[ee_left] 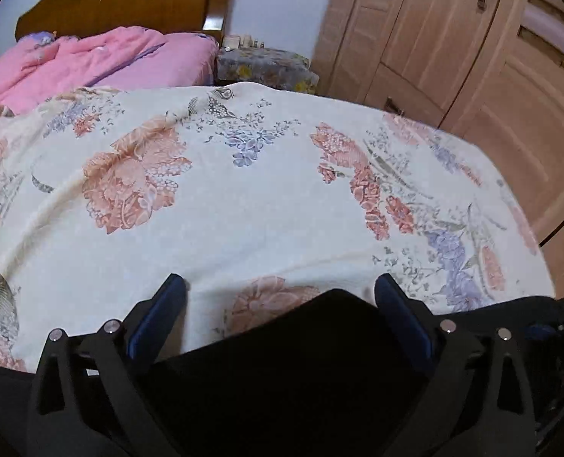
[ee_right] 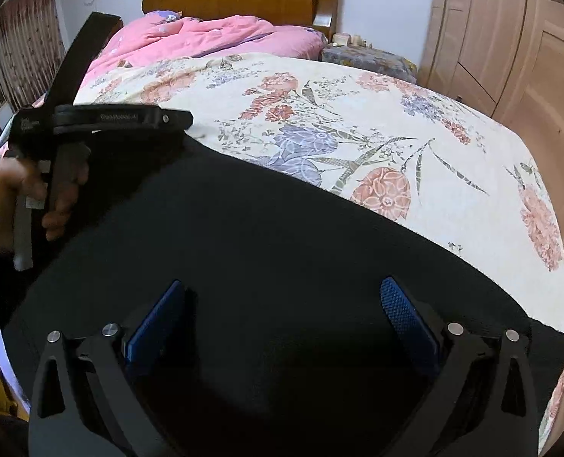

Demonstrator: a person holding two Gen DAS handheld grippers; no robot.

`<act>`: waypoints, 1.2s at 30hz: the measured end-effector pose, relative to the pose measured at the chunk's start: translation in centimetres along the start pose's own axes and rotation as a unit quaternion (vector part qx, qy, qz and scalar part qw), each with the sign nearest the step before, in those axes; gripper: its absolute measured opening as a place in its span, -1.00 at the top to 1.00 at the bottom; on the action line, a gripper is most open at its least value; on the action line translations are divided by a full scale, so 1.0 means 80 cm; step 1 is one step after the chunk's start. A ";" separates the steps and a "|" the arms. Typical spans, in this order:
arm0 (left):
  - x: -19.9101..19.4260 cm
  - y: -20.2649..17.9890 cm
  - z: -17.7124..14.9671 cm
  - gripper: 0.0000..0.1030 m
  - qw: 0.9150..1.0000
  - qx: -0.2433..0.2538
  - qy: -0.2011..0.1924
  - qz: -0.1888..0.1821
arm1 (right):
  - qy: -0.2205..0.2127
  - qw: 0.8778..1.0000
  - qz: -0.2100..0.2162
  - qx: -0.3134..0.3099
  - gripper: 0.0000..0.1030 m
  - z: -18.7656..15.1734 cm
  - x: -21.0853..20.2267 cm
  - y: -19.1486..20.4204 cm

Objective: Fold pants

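In the left wrist view, the left gripper [ee_left: 280, 297] stood with its jaws spread wide, holding nothing, above the near edge of the black fabric pants [ee_left: 282, 361]. The garment lay flat on the cream floral-print bedspread [ee_left: 244, 209], and a raised corner or fold of the dark cloth showed between the two blue-padded fingers [ee_left: 160, 316]. A crumpled pink quilt [ee_left: 91, 57] lay at the far end of the bed, below the polished brown wooden headboard [ee_left: 129, 3], with a light wooden wardrobe [ee_left: 453, 38] to the right. In the right wrist view, the right gripper [ee_right: 282, 304] was likewise fully spread and empty, positioned directly over the broad dark expanse of the pants [ee_right: 263, 247], which covered the near part of the bedspread [ee_right: 396, 133]. The left gripper [ee_right: 185, 118] appeared at the far left edge of the garment, held by the person's hand [ee_right: 23, 198]; its jaw state could not be determined from this angle. The step in hand appeared to be positioning for a grasp before a fold. The next move would likely require lowering each gripper onto a cloth edge and closing on it.
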State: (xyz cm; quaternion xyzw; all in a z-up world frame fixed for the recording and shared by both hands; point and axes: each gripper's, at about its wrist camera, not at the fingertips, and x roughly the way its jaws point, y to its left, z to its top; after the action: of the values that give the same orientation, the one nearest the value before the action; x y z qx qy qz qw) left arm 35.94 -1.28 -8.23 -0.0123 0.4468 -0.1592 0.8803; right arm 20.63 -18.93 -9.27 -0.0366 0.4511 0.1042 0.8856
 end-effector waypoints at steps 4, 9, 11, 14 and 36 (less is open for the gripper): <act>0.002 -0.007 0.001 -0.91 1.000 0.008 -0.002 0.016 | -0.003 1.000 0.006 0.009 -0.92 0.000 -0.001 -0.003; -0.035 0.025 -0.002 -0.91 0.995 -0.058 -0.074 -0.041 | -0.001 1.000 0.000 0.008 -0.92 0.001 0.002 -0.002; -0.052 0.034 -0.002 -0.92 0.989 -0.079 -0.115 -0.039 | 0.000 1.000 0.000 0.009 -0.92 0.002 0.002 -0.002; -0.078 0.045 0.001 -0.94 0.981 -0.091 -0.165 -0.040 | 0.000 1.000 0.000 0.007 -0.92 0.002 0.003 -0.002; -0.435 0.452 -0.355 -0.96 0.843 -0.447 -0.286 0.089 | 0.015 0.978 0.158 -0.132 -0.92 0.081 0.038 0.233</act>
State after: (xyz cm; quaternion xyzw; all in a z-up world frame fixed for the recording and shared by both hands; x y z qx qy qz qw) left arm 4.06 46.63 -3.99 -0.4093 0.1969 0.1476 0.8786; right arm 23.47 0.77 -7.38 -0.0829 0.4462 0.3011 0.8387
